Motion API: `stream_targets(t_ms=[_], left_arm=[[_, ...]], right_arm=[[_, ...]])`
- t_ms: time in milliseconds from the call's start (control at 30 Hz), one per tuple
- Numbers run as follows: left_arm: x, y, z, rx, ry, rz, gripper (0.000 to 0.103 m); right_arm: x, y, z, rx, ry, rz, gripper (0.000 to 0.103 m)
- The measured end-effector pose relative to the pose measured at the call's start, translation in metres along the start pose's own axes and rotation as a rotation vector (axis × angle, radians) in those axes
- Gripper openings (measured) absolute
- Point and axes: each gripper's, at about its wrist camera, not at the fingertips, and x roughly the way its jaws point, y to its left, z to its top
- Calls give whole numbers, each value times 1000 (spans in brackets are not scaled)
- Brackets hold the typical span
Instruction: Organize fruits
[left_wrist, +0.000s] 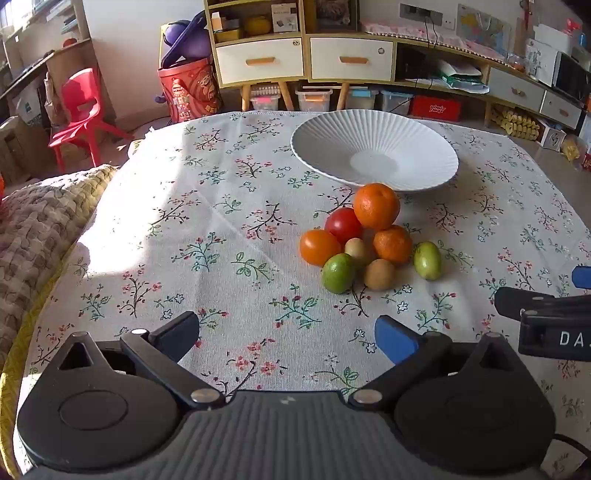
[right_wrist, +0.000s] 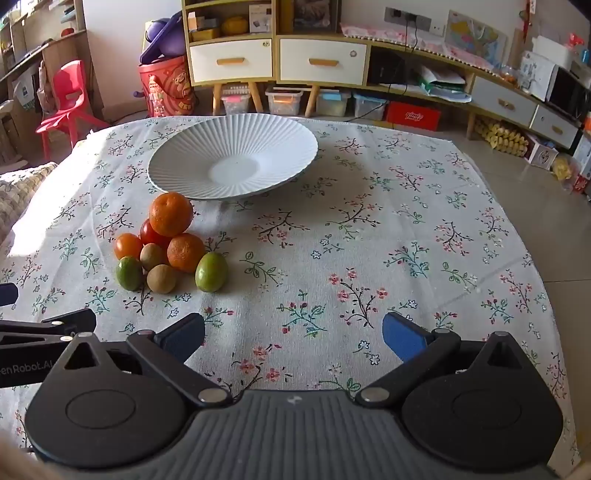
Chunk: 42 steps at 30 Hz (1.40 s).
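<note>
Your floral-print tablecloth (left_wrist: 221, 229) carries a ribbed white ceramic plate (left_wrist: 375, 149) at its far side. Just before that plate sits a tight pile of orange, red, green and brown fruits (left_wrist: 369, 240), ahead of both grippers. Your left gripper (left_wrist: 286, 338) and right gripper (right_wrist: 293, 334) hover spread wide, holding nothing

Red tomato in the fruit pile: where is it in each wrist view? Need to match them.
Left wrist: red tomato right of center, behind the small orange fruit, left of the big orange.
Right wrist: red tomato left of center, mostly hidden behind the big orange.
Shared landmark: white ribbed plate just beyond the pile.
</note>
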Motion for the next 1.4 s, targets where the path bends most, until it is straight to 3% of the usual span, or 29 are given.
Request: stream_targets(t_ms=[1400], left_arm=[[-4,1,-1,1,-12,-9,92]], right_arm=[[3,3,1,-29,-15,-40,103]])
